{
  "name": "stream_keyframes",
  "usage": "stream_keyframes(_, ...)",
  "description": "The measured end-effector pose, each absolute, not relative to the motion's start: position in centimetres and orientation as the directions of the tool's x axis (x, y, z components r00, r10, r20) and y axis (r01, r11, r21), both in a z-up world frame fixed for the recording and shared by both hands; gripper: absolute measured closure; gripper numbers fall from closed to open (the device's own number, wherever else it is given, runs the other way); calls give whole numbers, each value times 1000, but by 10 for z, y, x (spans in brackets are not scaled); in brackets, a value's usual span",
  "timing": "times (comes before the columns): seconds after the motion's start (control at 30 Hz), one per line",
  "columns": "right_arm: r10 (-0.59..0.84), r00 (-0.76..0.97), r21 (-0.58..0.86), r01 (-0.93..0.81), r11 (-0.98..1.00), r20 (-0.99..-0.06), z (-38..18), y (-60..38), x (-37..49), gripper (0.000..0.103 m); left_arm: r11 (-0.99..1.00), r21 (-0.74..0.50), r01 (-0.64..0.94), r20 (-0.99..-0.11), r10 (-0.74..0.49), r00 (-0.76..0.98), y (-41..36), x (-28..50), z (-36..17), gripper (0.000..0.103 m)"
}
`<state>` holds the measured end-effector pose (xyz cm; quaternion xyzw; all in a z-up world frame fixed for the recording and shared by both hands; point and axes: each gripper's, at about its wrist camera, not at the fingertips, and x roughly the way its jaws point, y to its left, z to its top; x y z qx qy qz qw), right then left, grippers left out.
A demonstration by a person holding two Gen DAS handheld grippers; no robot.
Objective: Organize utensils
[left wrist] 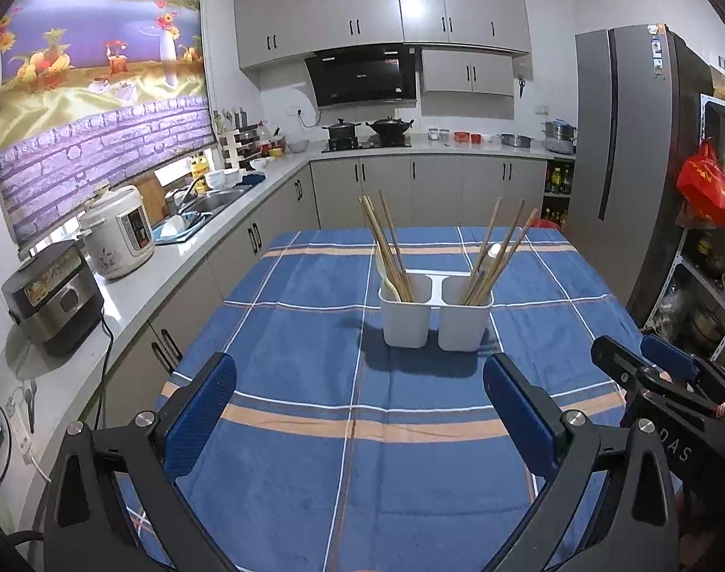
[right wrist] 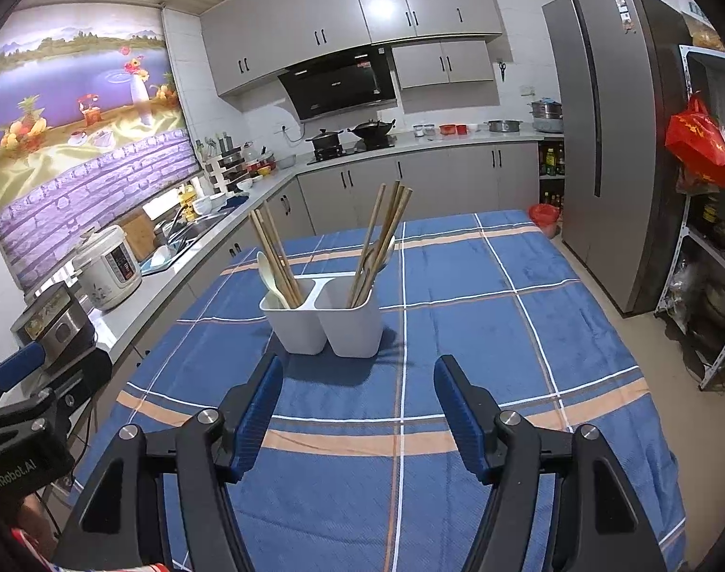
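A white two-compartment utensil holder (left wrist: 434,317) (right wrist: 322,324) stands on the blue plaid tablecloth (left wrist: 315,453) (right wrist: 481,333). Its left compartment holds several wooden chopsticks (left wrist: 386,248) (right wrist: 274,257) and a pale spoon (left wrist: 386,274) (right wrist: 269,279). Its right compartment holds several chopsticks (left wrist: 498,252) (right wrist: 381,238) and a spoon with a light bowl (left wrist: 493,251). My left gripper (left wrist: 360,403) is open and empty, hovering over the cloth short of the holder. My right gripper (right wrist: 357,403) is open and empty, also short of the holder; it shows at the right edge of the left wrist view (left wrist: 648,357).
A kitchen counter (left wrist: 138,286) runs along the left with rice cookers (left wrist: 119,233), a sink and dishes. A grey fridge (left wrist: 624,167) and a shelf with a red bag (left wrist: 703,186) stand to the right. The stove with pots (left wrist: 367,131) is at the back.
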<state>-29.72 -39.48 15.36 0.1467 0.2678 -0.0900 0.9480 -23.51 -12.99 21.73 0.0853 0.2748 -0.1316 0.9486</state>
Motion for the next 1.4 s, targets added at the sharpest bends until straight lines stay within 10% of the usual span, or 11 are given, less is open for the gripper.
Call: stream_keyframes(1.4, -194, 855, 118, 282, 952, -480, 153, -384, -308, 27, 935, 41, 352, -588, -262, 765, -137, -234, 202, 0)
